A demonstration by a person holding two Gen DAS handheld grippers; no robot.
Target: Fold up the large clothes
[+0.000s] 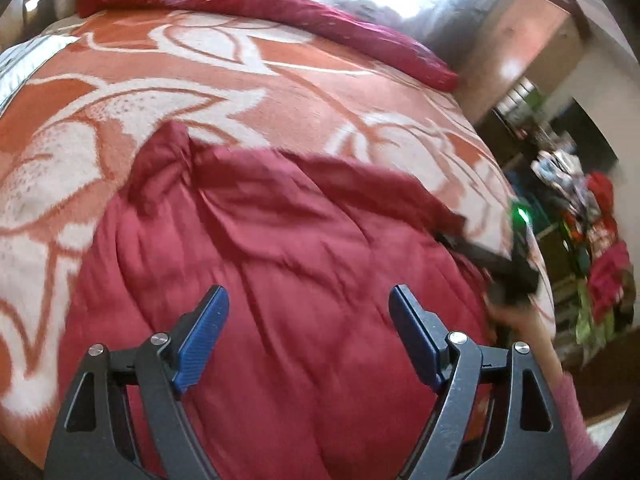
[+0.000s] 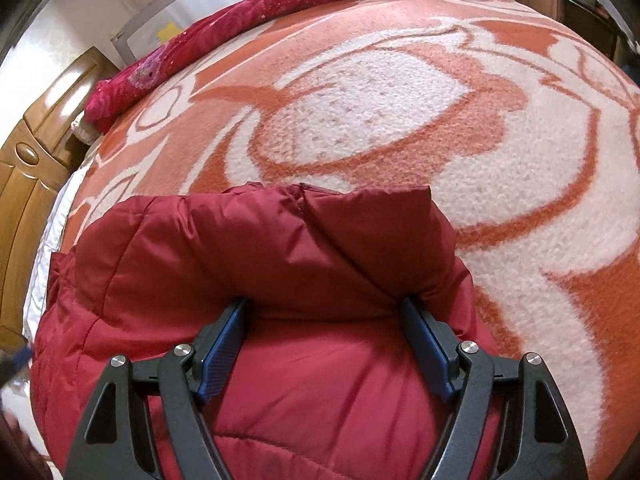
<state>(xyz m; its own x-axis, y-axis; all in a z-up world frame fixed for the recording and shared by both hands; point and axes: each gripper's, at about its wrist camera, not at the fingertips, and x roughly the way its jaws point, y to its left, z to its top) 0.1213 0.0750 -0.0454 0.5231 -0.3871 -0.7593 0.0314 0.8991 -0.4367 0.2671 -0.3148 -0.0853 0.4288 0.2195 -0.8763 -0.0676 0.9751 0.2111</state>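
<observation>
The left gripper hovers with jaws apart over the dark red quilted puffer jacket, the right gripper, jaws also apart, straddling a raised fold probably to grasp it, the jacket lying rumpled on the orange-and-white patterned bed.

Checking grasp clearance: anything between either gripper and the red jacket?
Nothing visible. The left gripper hangs open right over the jacket; the right gripper is open with a puffed fold of it at its fingertips.
</observation>
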